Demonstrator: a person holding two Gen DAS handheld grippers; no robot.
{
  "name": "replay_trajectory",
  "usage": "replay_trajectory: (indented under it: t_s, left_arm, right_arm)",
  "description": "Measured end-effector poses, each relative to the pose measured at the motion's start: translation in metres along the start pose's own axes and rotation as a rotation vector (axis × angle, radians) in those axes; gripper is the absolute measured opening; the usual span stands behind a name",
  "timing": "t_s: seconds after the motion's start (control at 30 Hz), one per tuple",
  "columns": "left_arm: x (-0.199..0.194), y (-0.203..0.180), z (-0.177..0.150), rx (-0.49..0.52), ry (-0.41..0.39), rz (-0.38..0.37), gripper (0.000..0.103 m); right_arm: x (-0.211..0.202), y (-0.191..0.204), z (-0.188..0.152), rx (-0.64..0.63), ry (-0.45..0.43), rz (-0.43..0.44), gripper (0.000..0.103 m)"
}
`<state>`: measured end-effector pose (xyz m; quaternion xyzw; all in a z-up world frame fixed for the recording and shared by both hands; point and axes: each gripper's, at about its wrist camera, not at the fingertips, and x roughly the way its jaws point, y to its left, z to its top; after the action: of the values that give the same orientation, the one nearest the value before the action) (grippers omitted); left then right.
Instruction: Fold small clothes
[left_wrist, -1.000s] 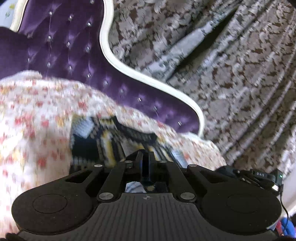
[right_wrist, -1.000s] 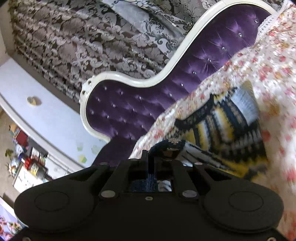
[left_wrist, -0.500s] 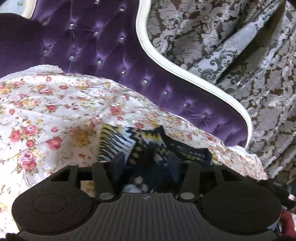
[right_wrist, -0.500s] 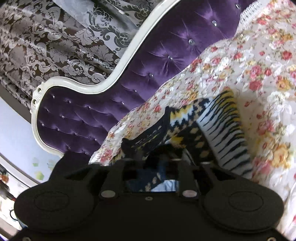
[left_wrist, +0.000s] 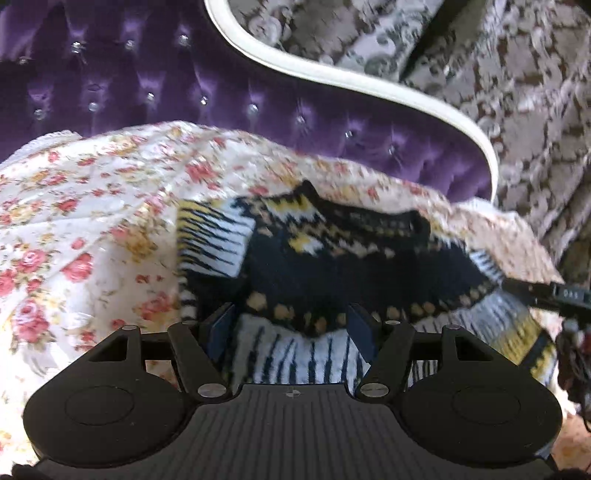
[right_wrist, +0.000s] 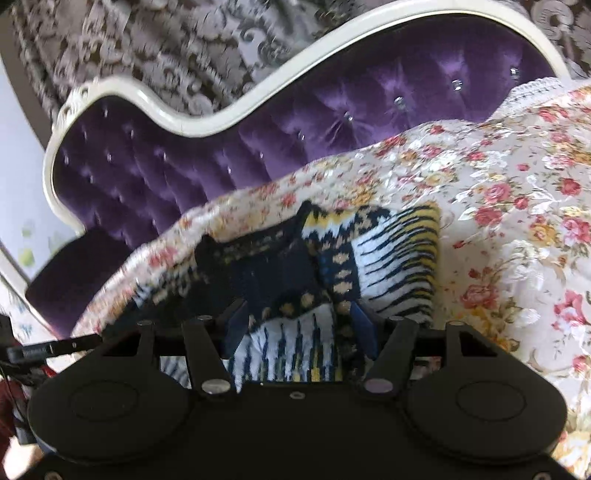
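A small knitted garment (left_wrist: 332, 258) in navy, white and yellow lies folded over on the flowered bedspread (left_wrist: 85, 221). My left gripper (left_wrist: 291, 328) hovers at its near edge, jaws opening, with the knit lying loose between the blue pads. In the right wrist view the same garment (right_wrist: 369, 254) sits under my right gripper (right_wrist: 299, 325), whose jaws are also opening, spread apart over the fabric without pressing it. The other gripper's tip (left_wrist: 554, 293) shows at the right edge of the left wrist view.
A purple tufted headboard (left_wrist: 221, 92) with a white curved frame (left_wrist: 351, 81) rises behind the bedspread. Grey damask curtains (left_wrist: 517, 74) hang beyond it. In the right wrist view a pale wall (right_wrist: 14, 147) lies at the far left.
Both grippers went from shut on the garment's folded edge to spread apart, letting it drop flat on the bedspread. Both came down and closer to the bed.
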<state>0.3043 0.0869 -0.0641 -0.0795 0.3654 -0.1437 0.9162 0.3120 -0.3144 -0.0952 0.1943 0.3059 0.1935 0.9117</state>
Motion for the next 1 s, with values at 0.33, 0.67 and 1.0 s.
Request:
replay_trajectory:
  t_s: [0.33, 0.67, 1.0]
  left_arm:
    - [0.007, -0.009, -0.002, 0.031, -0.011, 0.019, 0.063]
    - [0.012, -0.016, -0.006, 0.06, -0.029, -0.012, 0.063]
    - [-0.011, -0.024, -0.011, 0.079, -0.122, 0.037, 0.009]
  right_arm:
    - [-0.002, 0.022, -0.006, -0.167, -0.022, -0.001, 0.065]
    - [0.013, 0.014, 0.003, -0.106, 0.008, 0.055, 0.061]
    - [-0.011, 0.032, -0.002, -0.161, -0.044, 0.021, 0.012]
